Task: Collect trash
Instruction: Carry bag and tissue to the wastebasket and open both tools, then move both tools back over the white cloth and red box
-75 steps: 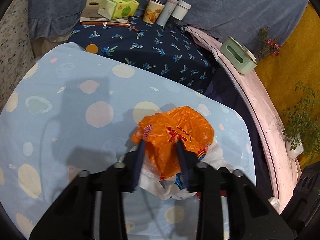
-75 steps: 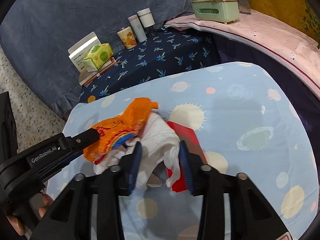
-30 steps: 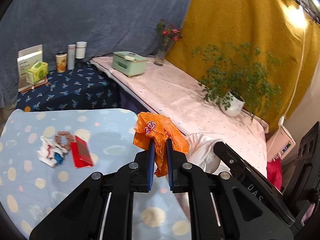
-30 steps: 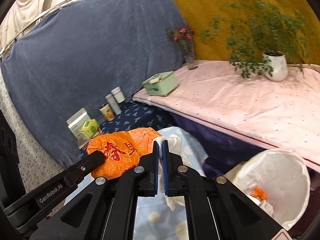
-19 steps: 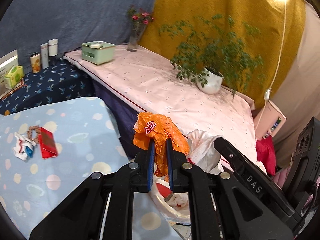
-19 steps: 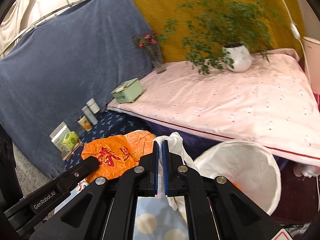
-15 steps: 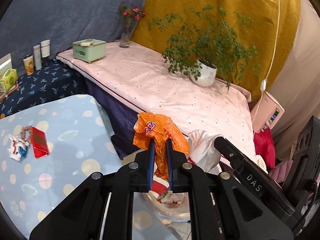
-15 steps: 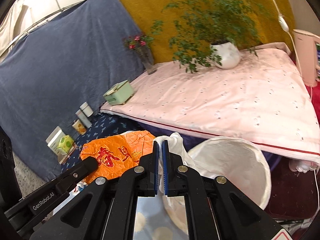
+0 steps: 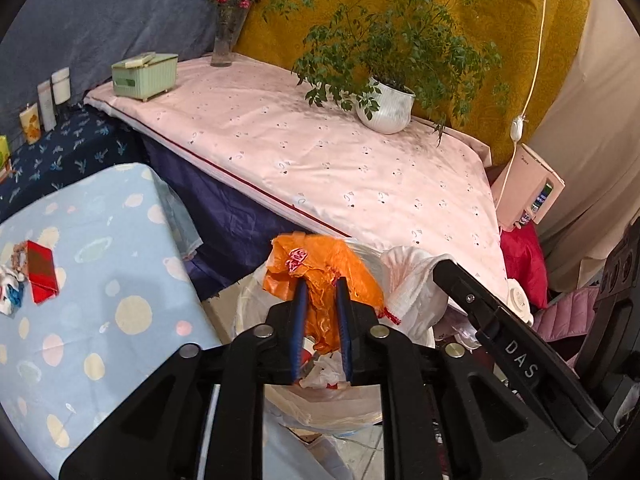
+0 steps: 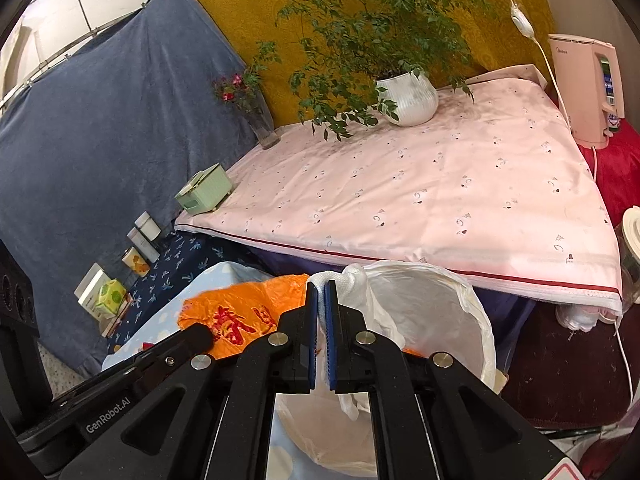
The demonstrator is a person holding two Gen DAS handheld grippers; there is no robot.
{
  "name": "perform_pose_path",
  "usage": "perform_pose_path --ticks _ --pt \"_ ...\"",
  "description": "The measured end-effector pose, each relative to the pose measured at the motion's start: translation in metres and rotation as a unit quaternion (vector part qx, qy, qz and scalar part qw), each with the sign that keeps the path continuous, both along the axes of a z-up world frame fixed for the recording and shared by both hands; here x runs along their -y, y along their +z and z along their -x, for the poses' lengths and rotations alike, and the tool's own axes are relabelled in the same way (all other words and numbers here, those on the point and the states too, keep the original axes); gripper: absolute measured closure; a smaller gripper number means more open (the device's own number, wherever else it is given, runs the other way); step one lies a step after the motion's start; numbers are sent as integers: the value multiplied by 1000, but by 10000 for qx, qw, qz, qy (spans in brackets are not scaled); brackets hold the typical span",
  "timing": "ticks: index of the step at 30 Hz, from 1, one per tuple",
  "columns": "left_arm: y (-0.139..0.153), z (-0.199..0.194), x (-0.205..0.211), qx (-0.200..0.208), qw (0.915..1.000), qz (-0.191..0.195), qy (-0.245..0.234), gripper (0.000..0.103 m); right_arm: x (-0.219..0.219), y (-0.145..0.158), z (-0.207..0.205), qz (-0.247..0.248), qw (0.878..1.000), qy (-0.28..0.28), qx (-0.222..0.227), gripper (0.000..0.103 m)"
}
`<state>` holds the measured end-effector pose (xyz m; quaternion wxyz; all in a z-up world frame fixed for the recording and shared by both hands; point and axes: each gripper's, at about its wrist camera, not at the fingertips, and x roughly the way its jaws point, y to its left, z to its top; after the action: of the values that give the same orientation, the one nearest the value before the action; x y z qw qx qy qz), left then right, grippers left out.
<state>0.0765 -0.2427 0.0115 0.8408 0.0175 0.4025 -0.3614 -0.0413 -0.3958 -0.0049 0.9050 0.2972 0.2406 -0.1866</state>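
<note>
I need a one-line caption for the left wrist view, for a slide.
Left gripper shut on an orange plastic bag, held above the white-lined trash bin.

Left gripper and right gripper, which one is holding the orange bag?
The left gripper holds the orange plastic bag; the right gripper is pinching a white crumpled piece instead.
</note>
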Motion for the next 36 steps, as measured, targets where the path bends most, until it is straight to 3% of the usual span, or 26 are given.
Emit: perform_pose_path --ticks 2,5,13,17,21,33,36 --pt "-2 -3 -1 -75 9999 15 82 64 0 -1 -1 16 10000 -27 -43 92" --pt "-3 -5 -5 -3 9998 -17 178 56 -1 -3 -2 8 10000 -62 -44 92" --pt "-6 -15 -18 -47 9994 -70 342 55 -9 -4 -11 71 9999 3 -142 89" --pt "-6 -21 -30 -72 9989 -50 470 55 -18 -1 -15 140 9998 54 -150 79" --pt "-6 -27 -44 -76 9980 -30 628 55 -27 1 -22 207 9995 150 -172 79" --pt "-13 -56 -111 -227 9912 82 1302 55 -79 3 -56 346 9968 647 -305 72" --pt "-17 -64 -134 -221 9876 84 1552 49 -96 3 -67 381 9953 818 -353 71"
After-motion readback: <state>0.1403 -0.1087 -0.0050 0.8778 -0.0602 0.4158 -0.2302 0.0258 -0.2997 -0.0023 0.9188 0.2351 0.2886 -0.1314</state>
